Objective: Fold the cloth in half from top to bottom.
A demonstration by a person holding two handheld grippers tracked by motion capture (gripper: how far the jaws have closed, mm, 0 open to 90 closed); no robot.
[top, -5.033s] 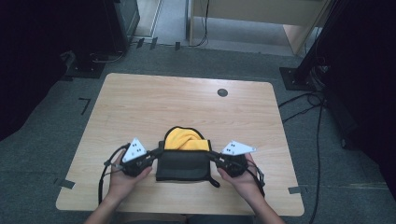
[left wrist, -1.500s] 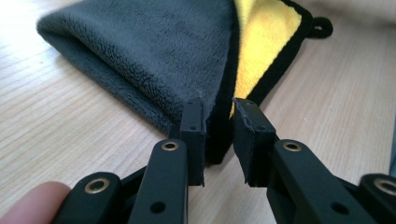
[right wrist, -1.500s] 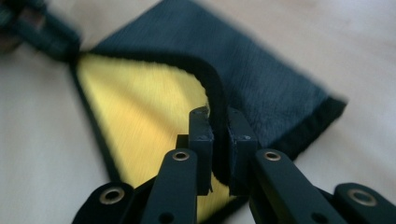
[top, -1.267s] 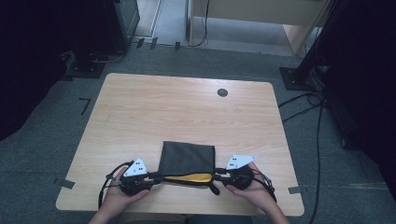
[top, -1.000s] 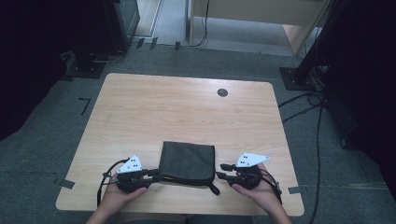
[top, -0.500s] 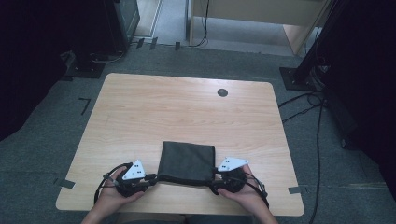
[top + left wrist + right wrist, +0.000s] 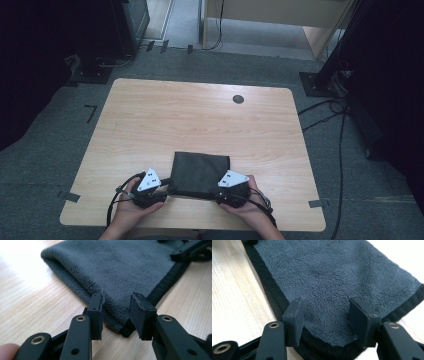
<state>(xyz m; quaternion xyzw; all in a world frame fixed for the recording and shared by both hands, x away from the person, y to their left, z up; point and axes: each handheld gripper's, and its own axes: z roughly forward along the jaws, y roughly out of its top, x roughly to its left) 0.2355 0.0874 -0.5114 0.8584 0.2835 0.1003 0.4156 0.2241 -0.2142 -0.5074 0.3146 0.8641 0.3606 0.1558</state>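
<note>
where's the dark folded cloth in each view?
High view: dark folded cloth near the table's front edge, between both grippers.
Left gripper view: cloth upper middle, its corner between the open jaws.
Right gripper view: cloth across the centre, jaws open over it.
Shared landmark: its black hem.

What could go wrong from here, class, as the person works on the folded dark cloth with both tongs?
1. The cloth lies near the table's front edge; a tug could drag it off.
2. The left tongs and right tongs straddle its corners, their jaws just opening; closing may pinch one layer only, undoing the fold.
</note>
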